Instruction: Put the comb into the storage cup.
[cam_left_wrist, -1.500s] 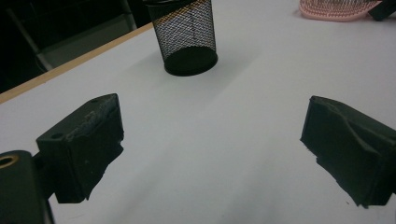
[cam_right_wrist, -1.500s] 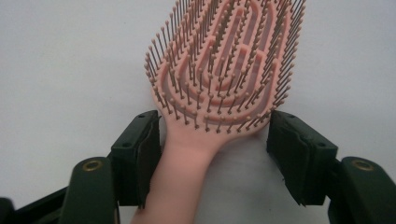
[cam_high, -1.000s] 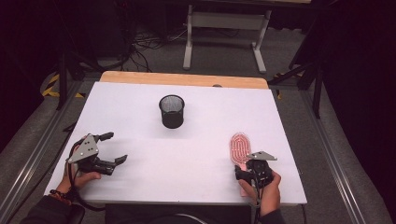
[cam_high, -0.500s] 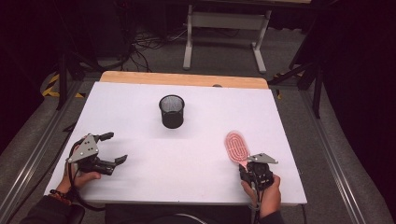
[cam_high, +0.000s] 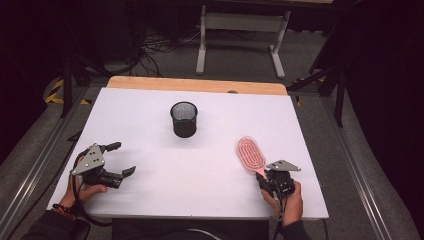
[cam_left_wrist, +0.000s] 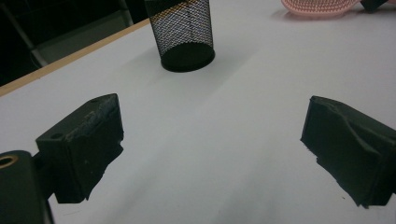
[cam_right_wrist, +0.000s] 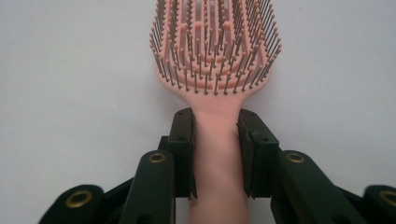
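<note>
No readable writing anywhere. Right gripper (cam_high: 266, 178) is clamping its fingers on one pink hairbrush (cam_high: 251, 154); left gripper (cam_high: 116, 159) is sitting wide open near one black mesh cup (cam_high: 184, 119) on the table (cam_high: 210, 170).

In the right gripper view we lose the far end of the pink hairbrush (cam_right_wrist: 215, 51) past the top edge, and its handle end runs out below, behind the closed jaws. In the left gripper view the mesh cup (cam_left_wrist: 183, 32) is cut at its rim, and the brush shows as a sliver at the top. In the high view the person's forearms leave the bottom edge.
</note>
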